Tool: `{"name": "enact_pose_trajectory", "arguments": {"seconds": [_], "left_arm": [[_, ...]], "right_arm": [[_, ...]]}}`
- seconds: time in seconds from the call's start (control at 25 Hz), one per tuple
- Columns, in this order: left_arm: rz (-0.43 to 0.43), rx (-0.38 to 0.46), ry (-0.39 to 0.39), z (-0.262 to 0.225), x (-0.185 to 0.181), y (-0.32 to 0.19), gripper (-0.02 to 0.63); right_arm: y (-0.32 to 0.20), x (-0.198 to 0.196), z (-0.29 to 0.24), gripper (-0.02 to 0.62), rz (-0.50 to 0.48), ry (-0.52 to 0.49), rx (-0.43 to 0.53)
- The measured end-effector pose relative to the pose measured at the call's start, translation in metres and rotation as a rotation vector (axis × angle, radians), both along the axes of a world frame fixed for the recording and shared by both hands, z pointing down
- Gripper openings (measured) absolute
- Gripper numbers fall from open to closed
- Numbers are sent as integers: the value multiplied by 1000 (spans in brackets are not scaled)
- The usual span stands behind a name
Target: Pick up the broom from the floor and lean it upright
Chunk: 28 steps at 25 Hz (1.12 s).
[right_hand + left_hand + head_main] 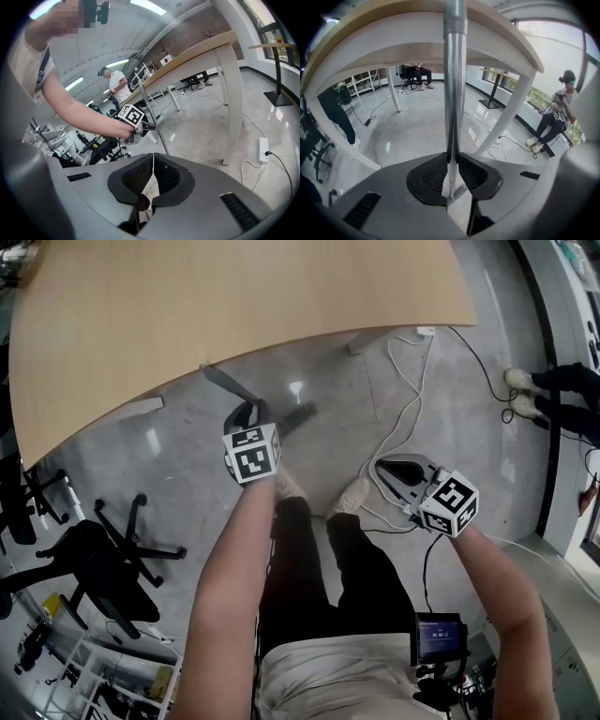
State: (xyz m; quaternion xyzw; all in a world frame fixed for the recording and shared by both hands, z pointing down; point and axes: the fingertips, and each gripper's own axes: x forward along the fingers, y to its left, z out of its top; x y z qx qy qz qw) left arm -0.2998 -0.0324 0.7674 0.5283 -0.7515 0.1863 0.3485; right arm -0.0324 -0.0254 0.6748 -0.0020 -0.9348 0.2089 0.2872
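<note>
The left tool (451, 159) is clenched on the broom handle (454, 93), a pale metal pole. The left gripper view shows this best: the two dark pads press on the pole from both sides, and it rises straight up to the rim of the wooden desk (393, 18). From the head view I only see the left tool (251, 418) under its marker cube, with a short grey length of the handle (223, 382) slanting up to the desk (234, 296) edge. The broom's head shows in no view.

The right gripper view gives a side look: the left tool (133, 123) grips the thin handle (157, 129), which leans from the concrete floor (201, 122) up towards the desk (197, 51).

The right tool (153, 159) is closed with nothing in it, its tips meeting. In the head view it (408, 474) hangs low over the cables (412, 399), near the person's shoes (352, 495).

Only the left gripper view shows another person seated (558, 117) by the window.
</note>
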Motion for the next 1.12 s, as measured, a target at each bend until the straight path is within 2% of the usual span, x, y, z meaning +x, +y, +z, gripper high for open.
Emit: {"name": "enact_pose_trajectory", "arguments": {"seconds": [0.28, 0.76, 1.12], "left_arm": [[1, 9, -30, 2, -2, -3, 79], [16, 8, -61, 3, -3, -9, 149], [40, 23, -82, -8, -4, 1, 172]], "right_arm": [[-5, 4, 0, 18, 17, 7, 2], [-8, 13, 3, 18, 27, 18, -1], [-13, 13, -2, 18, 29, 11, 31]]}}
